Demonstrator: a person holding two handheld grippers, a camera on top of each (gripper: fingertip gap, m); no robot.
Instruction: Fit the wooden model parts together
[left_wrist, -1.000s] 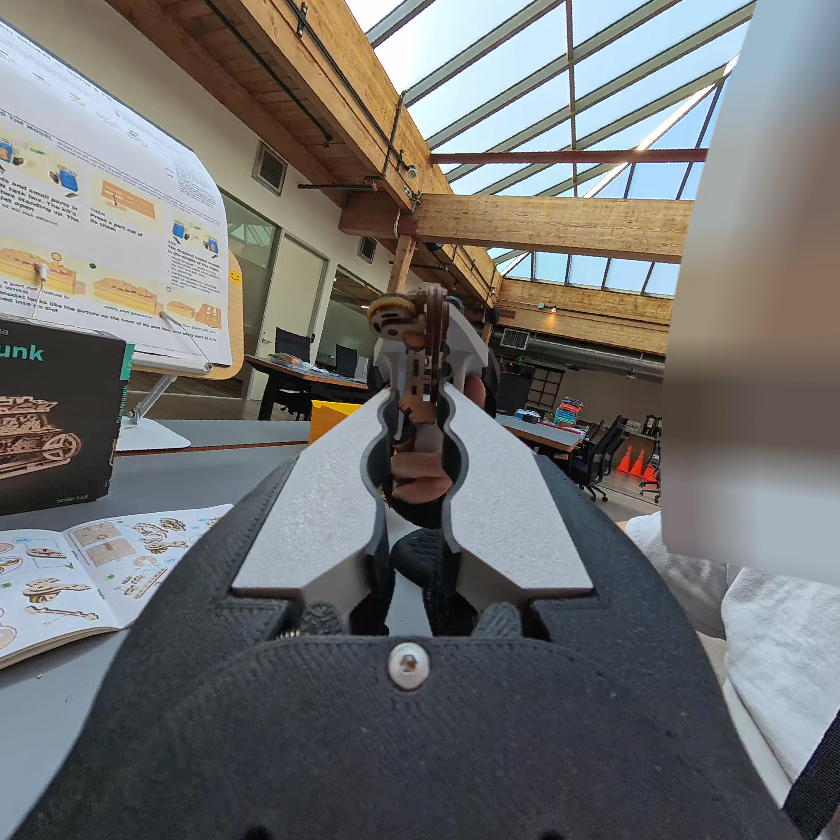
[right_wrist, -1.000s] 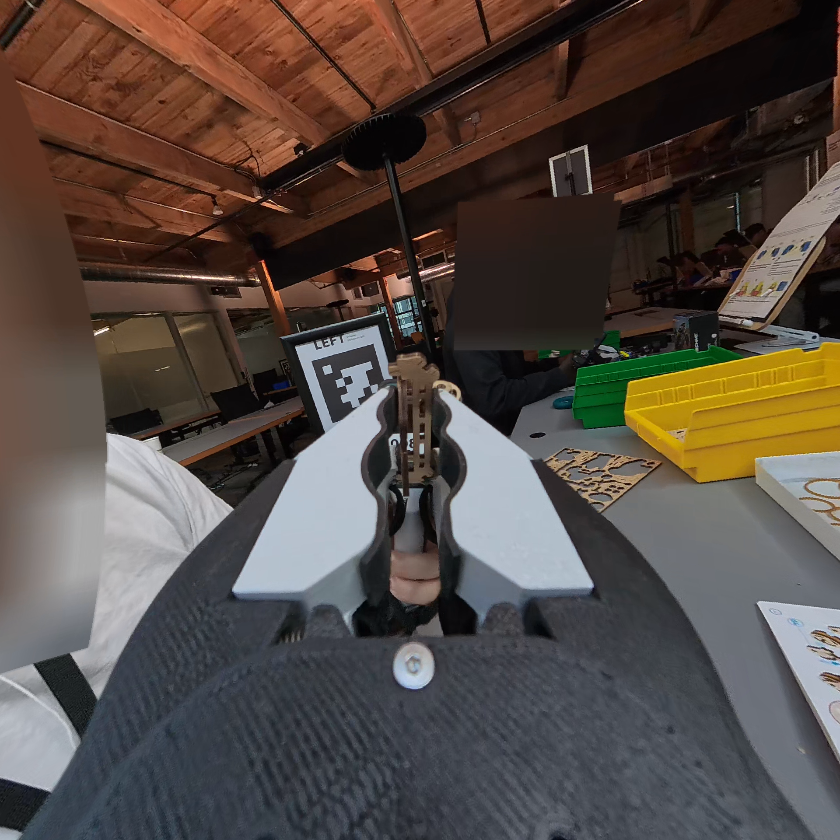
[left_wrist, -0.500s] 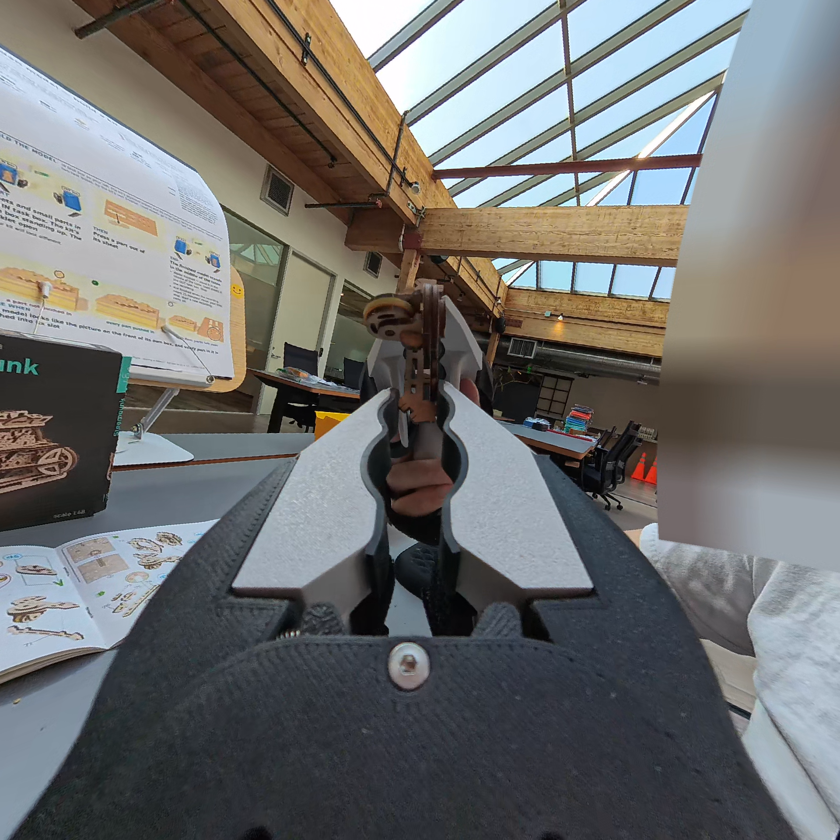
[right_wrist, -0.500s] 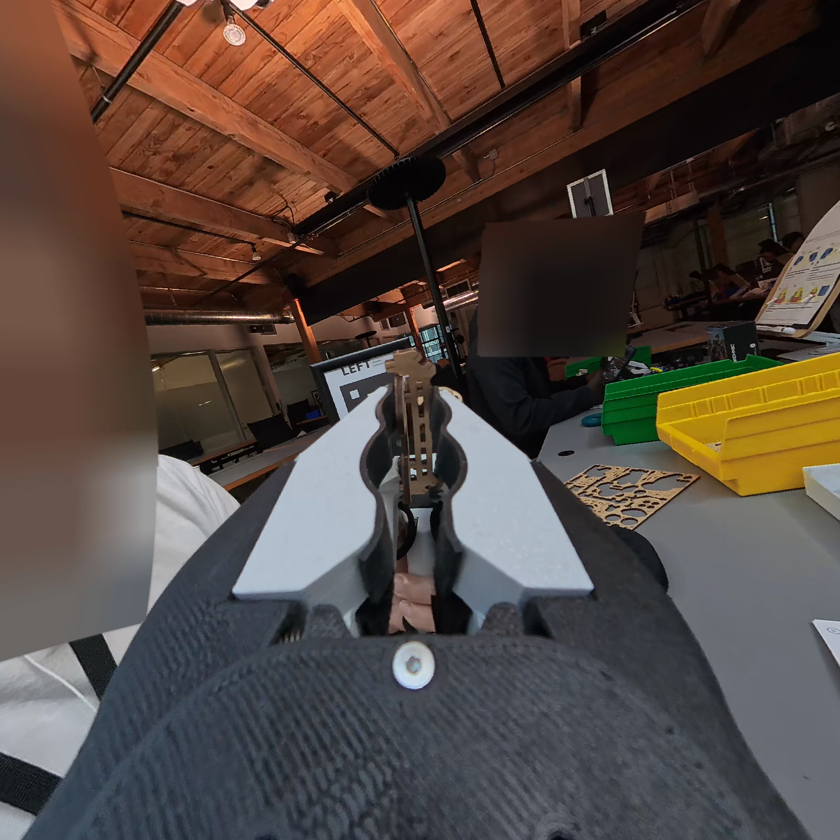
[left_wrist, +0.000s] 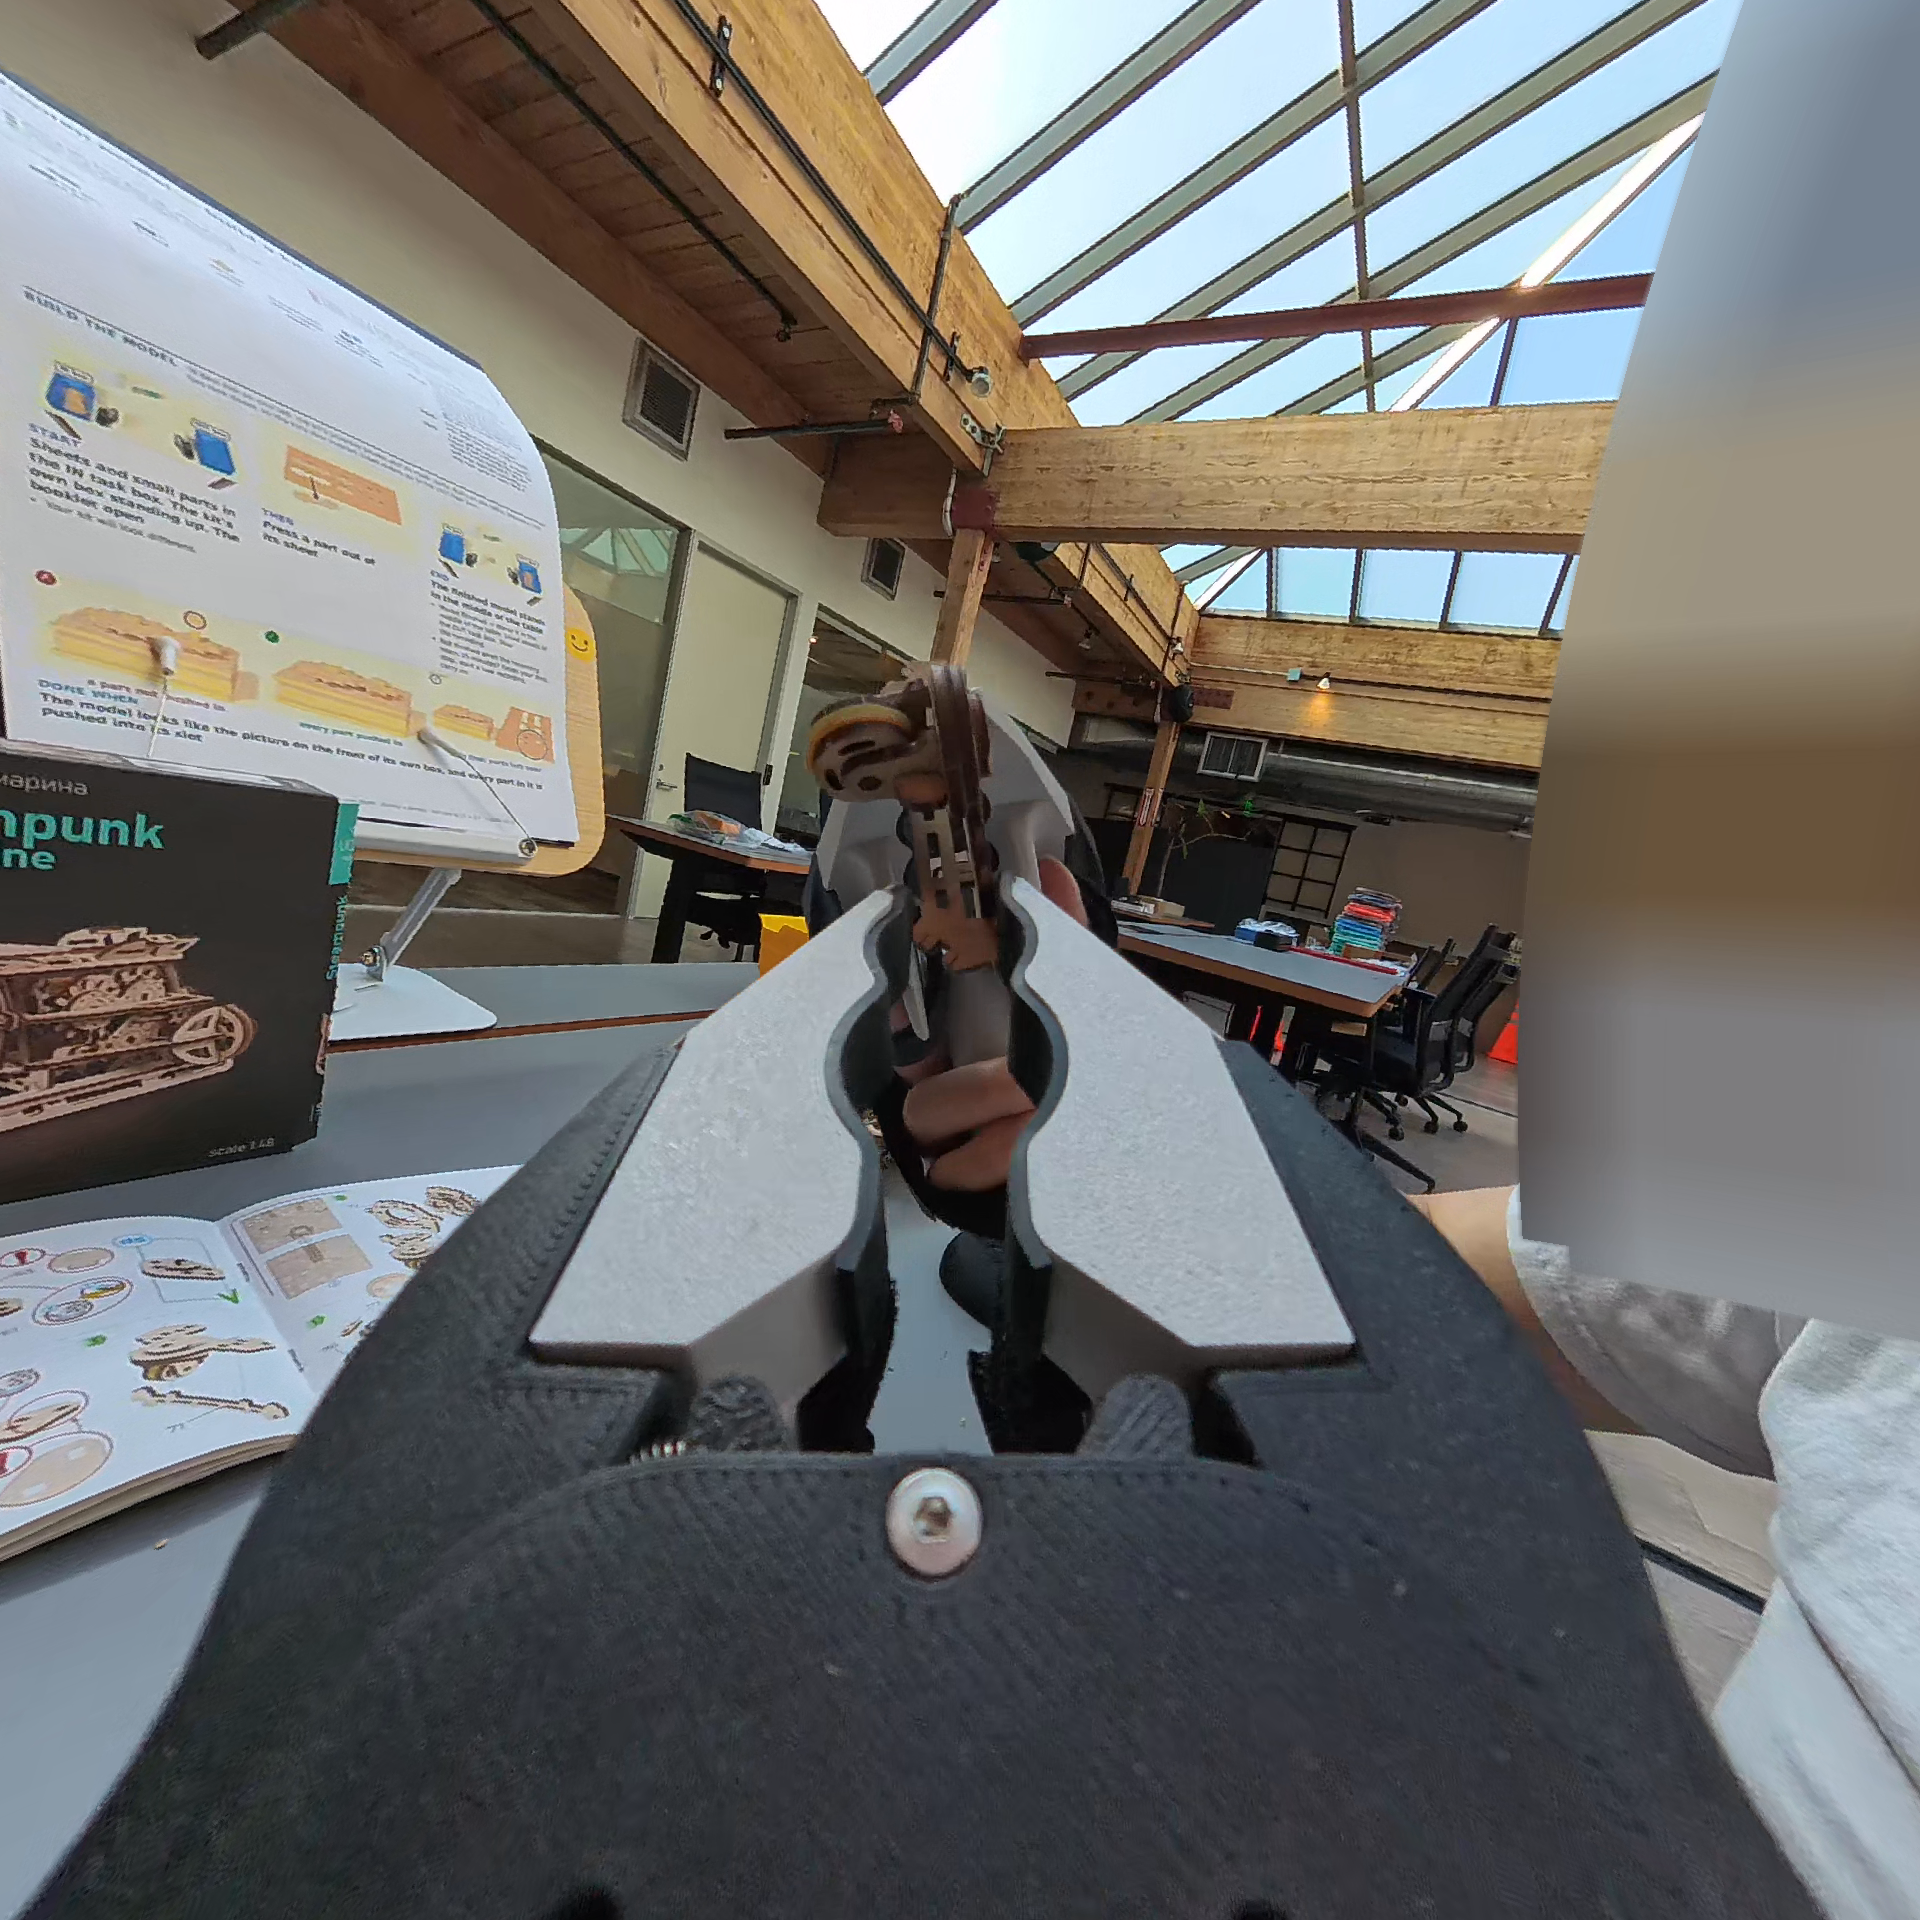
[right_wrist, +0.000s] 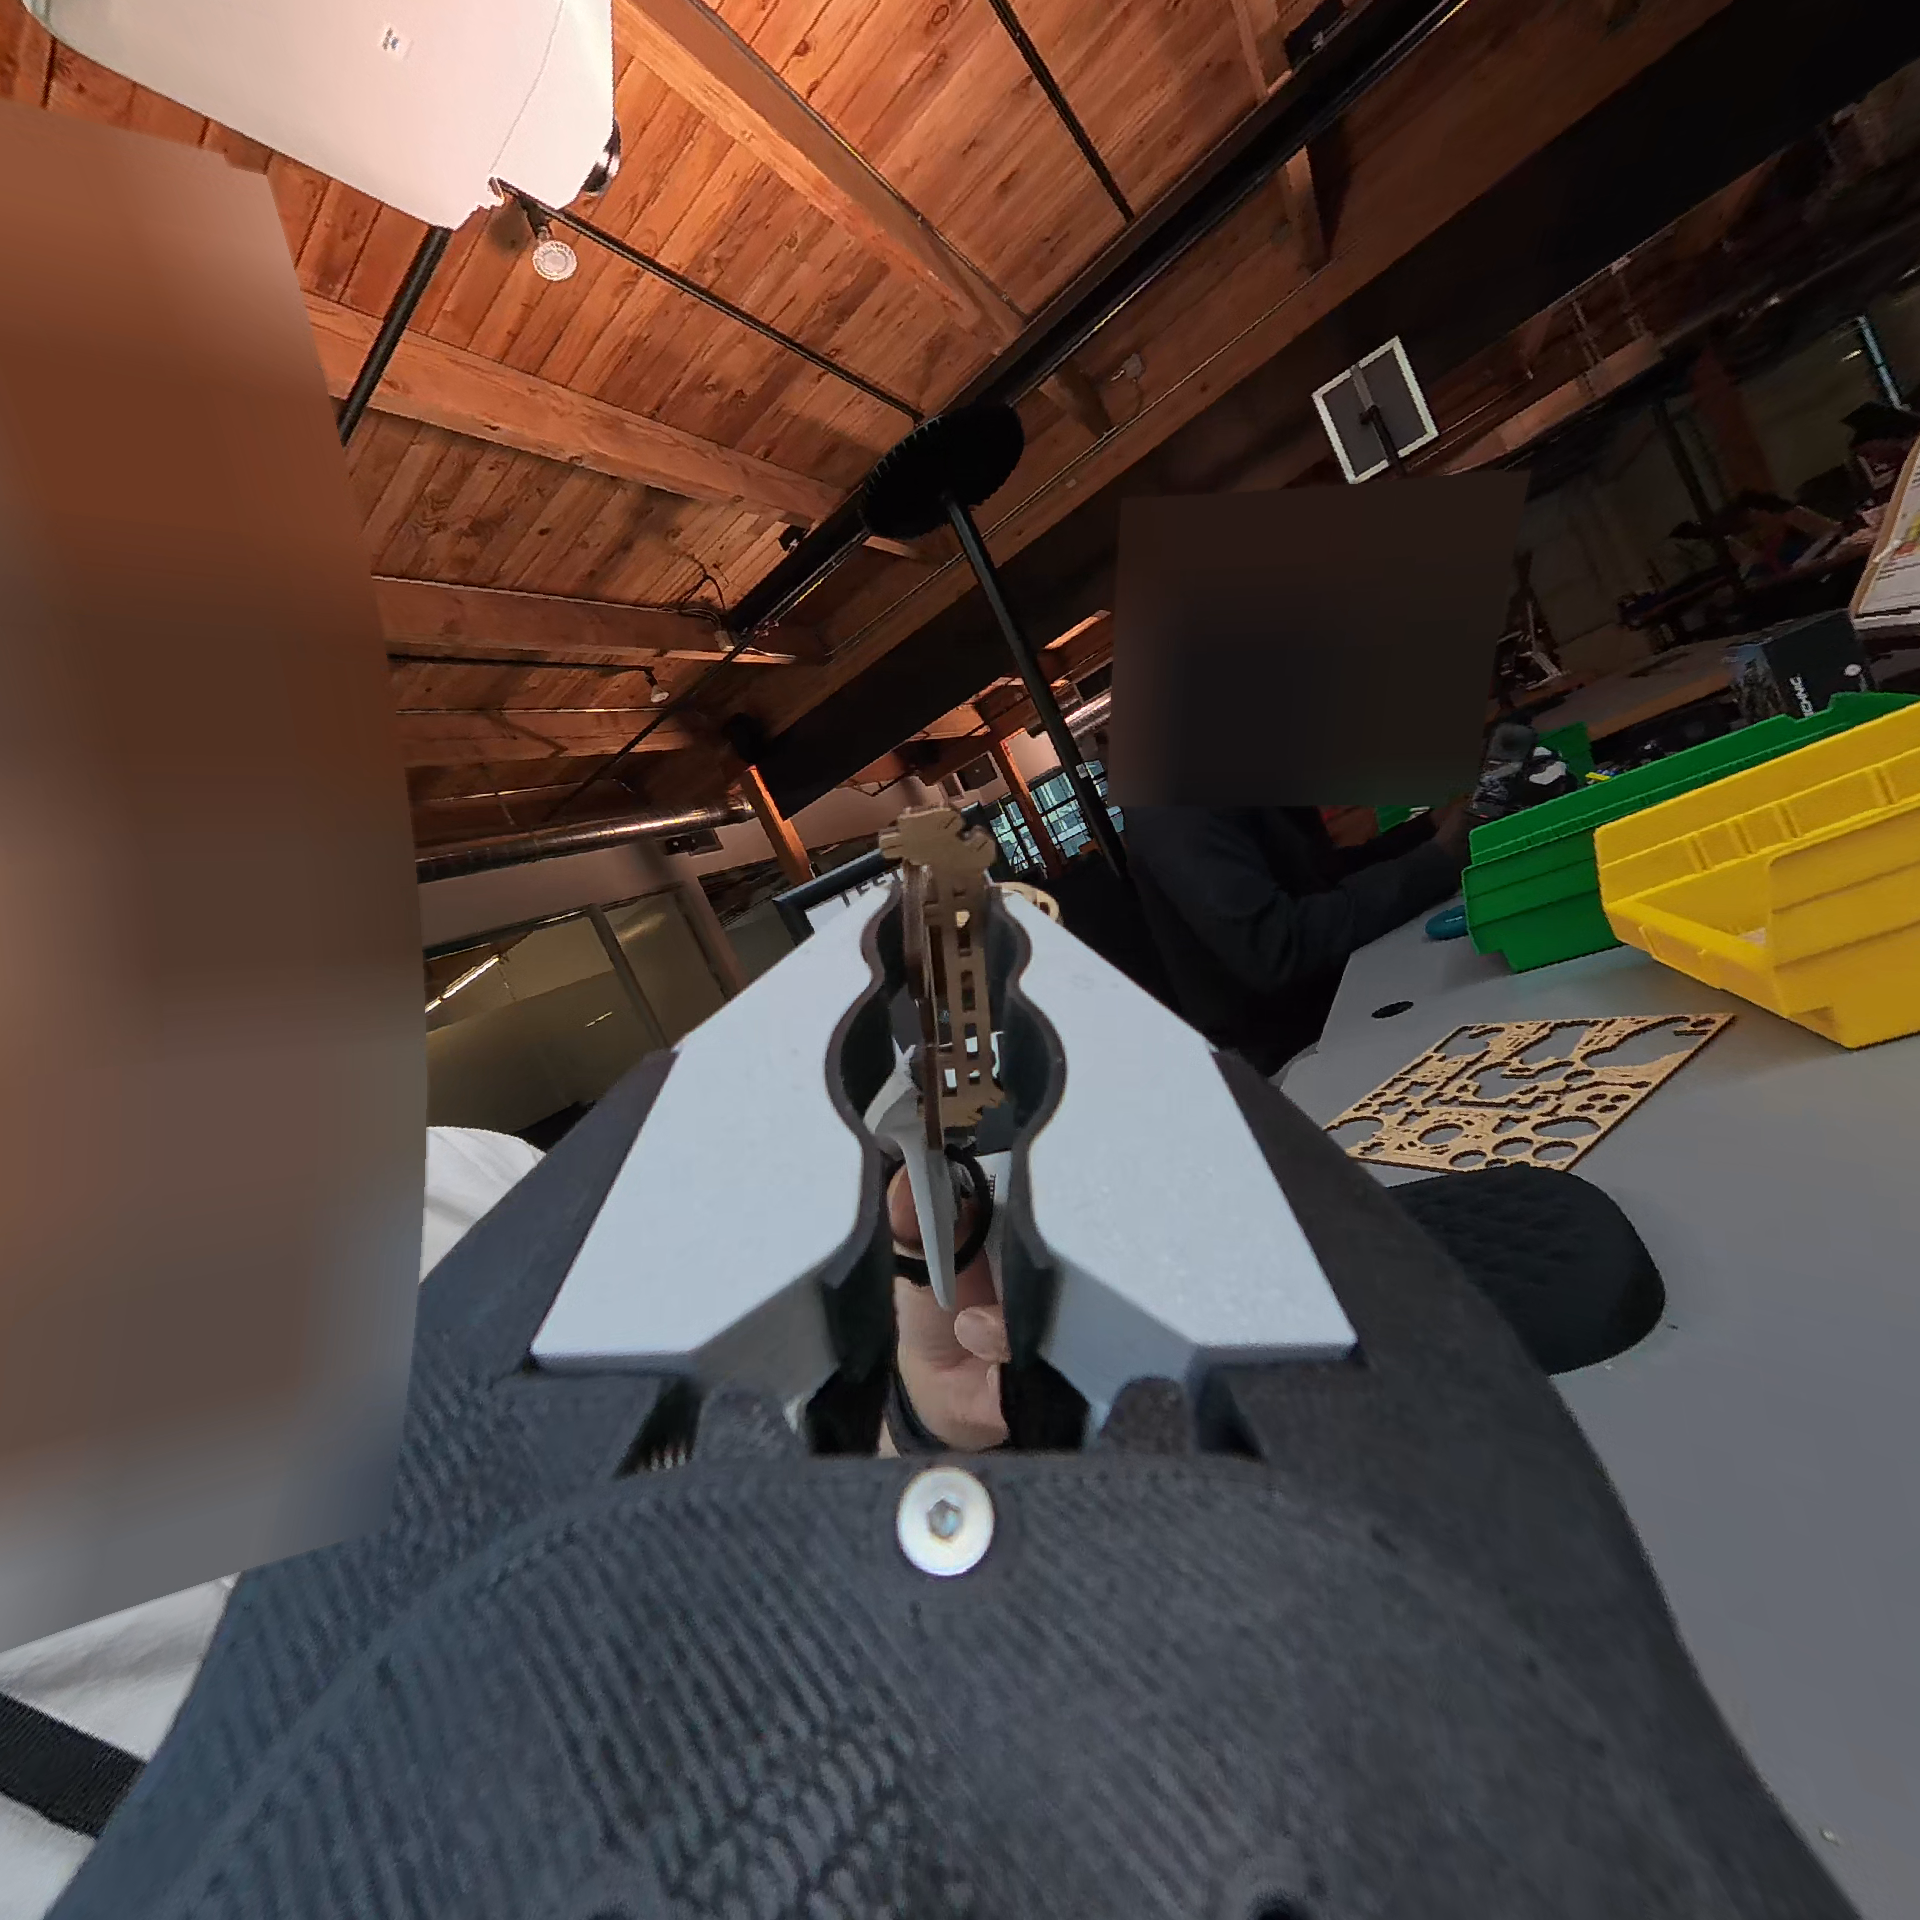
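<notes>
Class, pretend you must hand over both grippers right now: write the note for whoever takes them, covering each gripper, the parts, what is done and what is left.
Left gripper: shut on the wooden assembly, held up off the grey table.
Right gripper: shut on the same wooden assembly, facing the left.
Punched-out sheet lies on the table by the yellow bin; booklet open at left.
Done: some pieces are joined.
Left: whether the current joint is seated cannot be told; check the booklet.

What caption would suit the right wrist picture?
Right gripper clamps a slotted wooden part mid-air, above a grey table with yellow bin.
</notes>
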